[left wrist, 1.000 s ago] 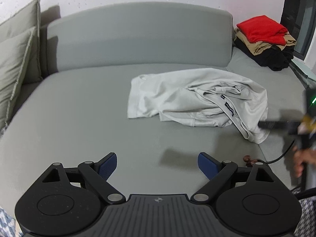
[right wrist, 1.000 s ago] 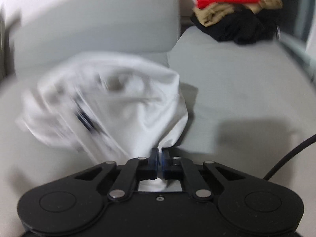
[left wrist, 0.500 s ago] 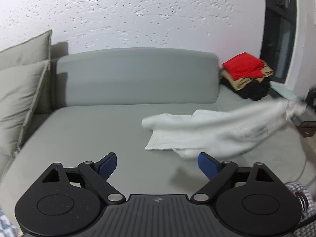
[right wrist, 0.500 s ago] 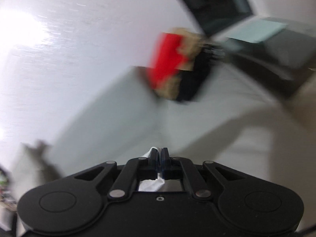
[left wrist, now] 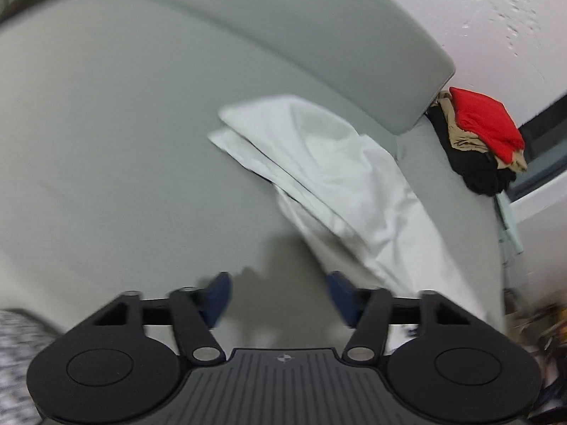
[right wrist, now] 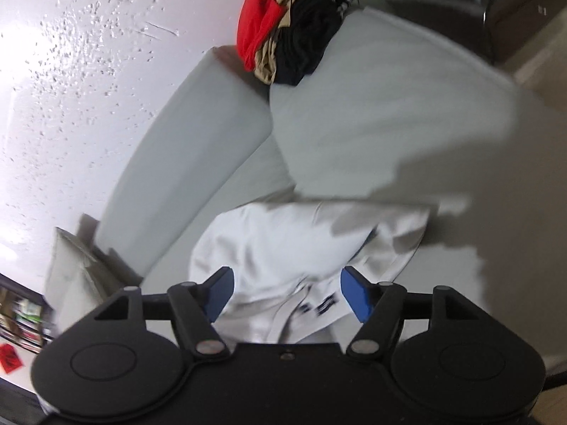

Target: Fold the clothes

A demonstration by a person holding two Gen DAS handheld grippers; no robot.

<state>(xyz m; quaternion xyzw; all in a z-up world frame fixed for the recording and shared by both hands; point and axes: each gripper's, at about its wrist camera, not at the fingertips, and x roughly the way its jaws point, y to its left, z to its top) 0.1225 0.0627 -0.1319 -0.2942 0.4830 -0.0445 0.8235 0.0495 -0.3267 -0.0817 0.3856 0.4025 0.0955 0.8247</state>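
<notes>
I see a grey sofa against a white textured wall, white garment crumpled on the seat, folded stack at the far end. Left gripper closing on nothing; right gripper opening over the cloth, not pinching it. Left view edges blurred.

The sofa is matt grey woven cloth, and the white garment looks like thin, smooth fabric. The wall is bumpy white plaster, pretty shiny under the light.
</notes>
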